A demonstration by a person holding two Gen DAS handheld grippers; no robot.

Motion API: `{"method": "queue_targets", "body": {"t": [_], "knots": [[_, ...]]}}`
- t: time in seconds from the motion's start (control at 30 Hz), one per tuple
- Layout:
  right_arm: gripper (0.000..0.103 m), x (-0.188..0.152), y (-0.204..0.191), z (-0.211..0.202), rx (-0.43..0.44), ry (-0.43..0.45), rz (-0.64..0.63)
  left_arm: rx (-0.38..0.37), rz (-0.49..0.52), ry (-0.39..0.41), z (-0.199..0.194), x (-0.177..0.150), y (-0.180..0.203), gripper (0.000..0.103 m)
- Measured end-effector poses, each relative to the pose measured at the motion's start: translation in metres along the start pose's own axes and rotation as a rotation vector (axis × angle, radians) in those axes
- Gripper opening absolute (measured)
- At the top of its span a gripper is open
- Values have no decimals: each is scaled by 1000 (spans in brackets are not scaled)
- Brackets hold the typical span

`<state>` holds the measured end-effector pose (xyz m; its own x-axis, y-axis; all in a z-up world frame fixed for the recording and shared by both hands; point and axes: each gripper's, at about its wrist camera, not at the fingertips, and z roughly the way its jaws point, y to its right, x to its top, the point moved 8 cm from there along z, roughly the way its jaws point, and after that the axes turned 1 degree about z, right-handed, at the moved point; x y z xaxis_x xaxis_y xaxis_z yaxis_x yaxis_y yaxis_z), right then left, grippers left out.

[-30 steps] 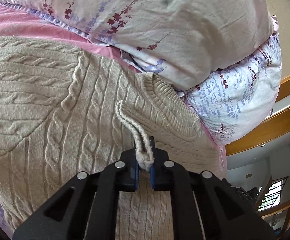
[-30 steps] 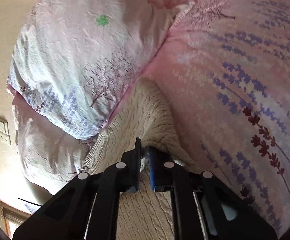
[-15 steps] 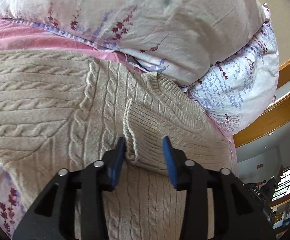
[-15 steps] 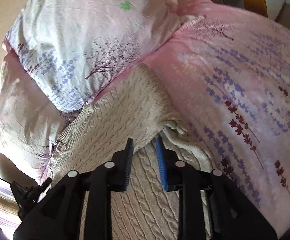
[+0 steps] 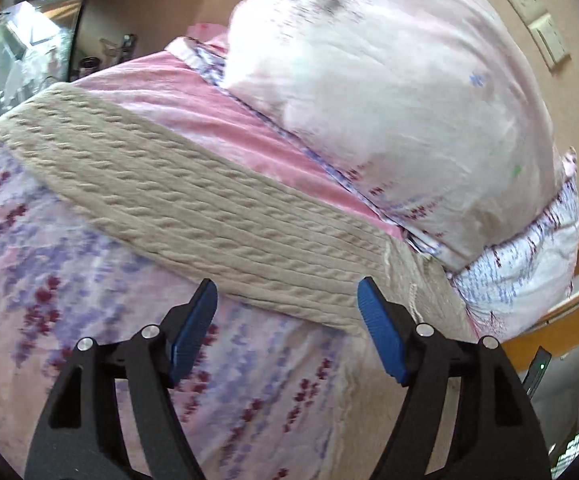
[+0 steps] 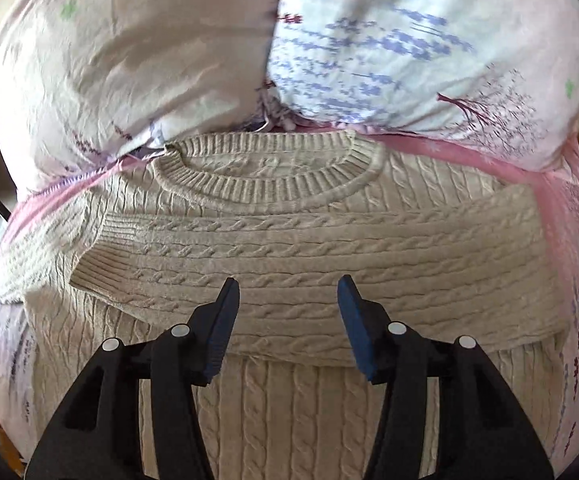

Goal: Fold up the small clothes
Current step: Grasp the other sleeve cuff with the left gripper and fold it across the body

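On the bed, below two pillows (image 6: 329, 52): one beige cable-knit sweater (image 6: 289, 420), collar (image 6: 265, 172) at the far side, lying flat on the pink floral bedspread (image 5: 101, 280). One sleeve (image 6: 309, 264) already crosses the chest. Other sleeve (image 5: 193, 200) lies stretched out sideways, seen in the left wrist view.

Left gripper (image 5: 285, 328): jaws wide apart, holding nothing, near that outstretched sleeve.
Right gripper (image 6: 287, 320): jaws wide apart, empty, above the folded sleeve.

Step, as judged: fold in second sleeve. Advice: pinch at the cuff, lift low, lay it parallel over the first; avoid dragging the body knit.
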<state>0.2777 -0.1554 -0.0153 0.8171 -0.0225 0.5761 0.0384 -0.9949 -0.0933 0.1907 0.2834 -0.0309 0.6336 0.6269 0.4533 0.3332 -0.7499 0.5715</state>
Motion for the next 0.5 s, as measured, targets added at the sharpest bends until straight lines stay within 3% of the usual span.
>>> {"method": "queue_targets", "body": {"t": [0.07, 0.17, 0.33, 0.5], "knots": [[58, -7, -7, 13, -46, -46, -43, 28, -73, 11, -8, 7, -27, 71], [62, -9, -7, 13, -74, -28, -67, 44, -179, 18, -14, 14, -59, 69], [65, -12, 5, 4, 22, -69, 31, 38, -291, 52, -12, 25, -85, 64], [65, -19, 9, -2, 28, -79, 49, 23, -400, 106, -12, 42, -100, 55]]}}
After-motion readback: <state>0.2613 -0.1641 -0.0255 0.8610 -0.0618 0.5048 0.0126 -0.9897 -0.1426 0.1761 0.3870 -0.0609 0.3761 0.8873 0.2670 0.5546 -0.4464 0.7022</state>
